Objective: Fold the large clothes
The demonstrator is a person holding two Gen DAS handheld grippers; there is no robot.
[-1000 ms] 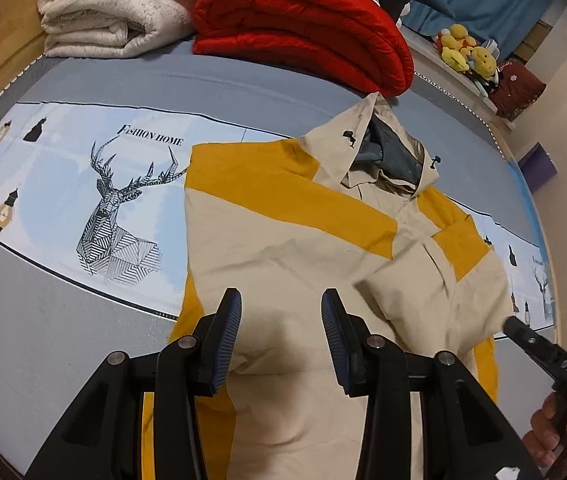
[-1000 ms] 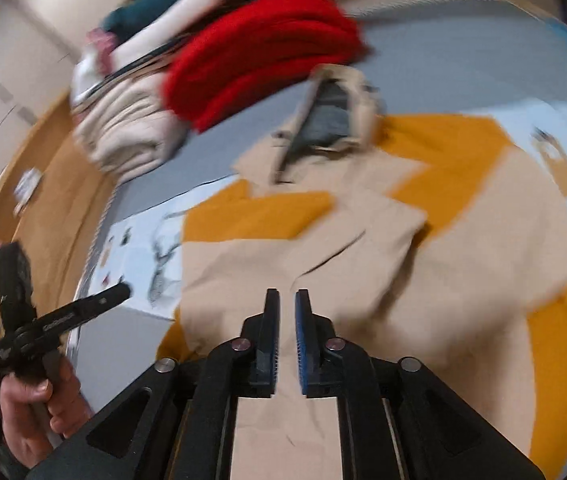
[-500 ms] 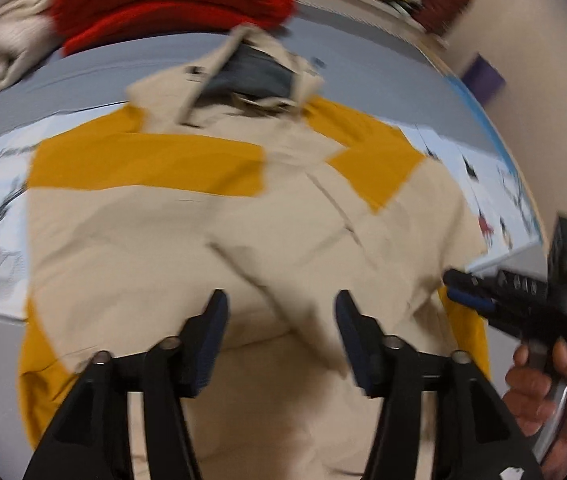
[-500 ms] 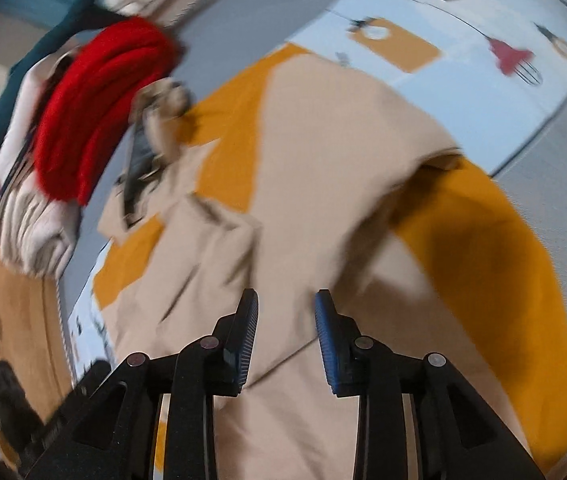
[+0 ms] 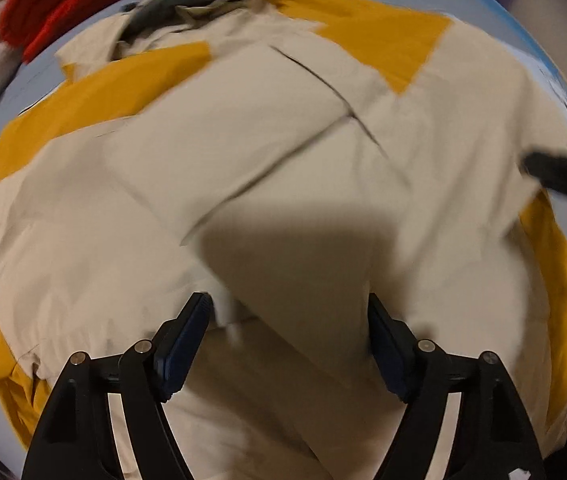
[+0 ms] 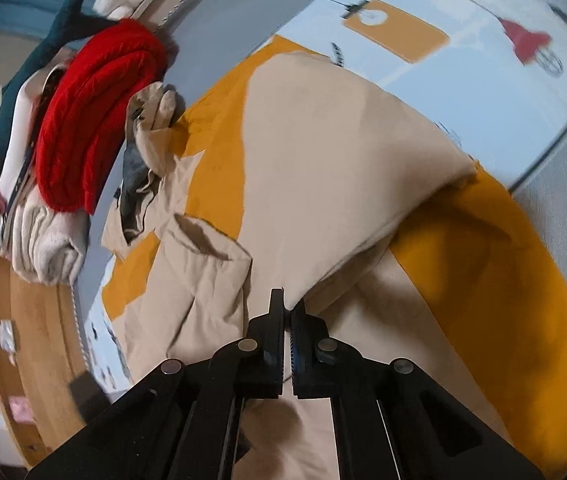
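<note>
Right gripper (image 6: 287,312) jaws just closed, now pinching jacket (image 6: 323,168) fabric at lower centre; left gripper (image 5: 287,320) jaws just widened, empty above the cloth: fold likely starting.

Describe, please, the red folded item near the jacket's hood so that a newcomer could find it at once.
Start at the beige and mustard-yellow hooded jacket spread on the grey bed. Just past its hood sits a stack of folded bedding. The thick bright red quilted blanket is the only red piece, lying between a cream knitted blanket and dark teal fabric.
</note>
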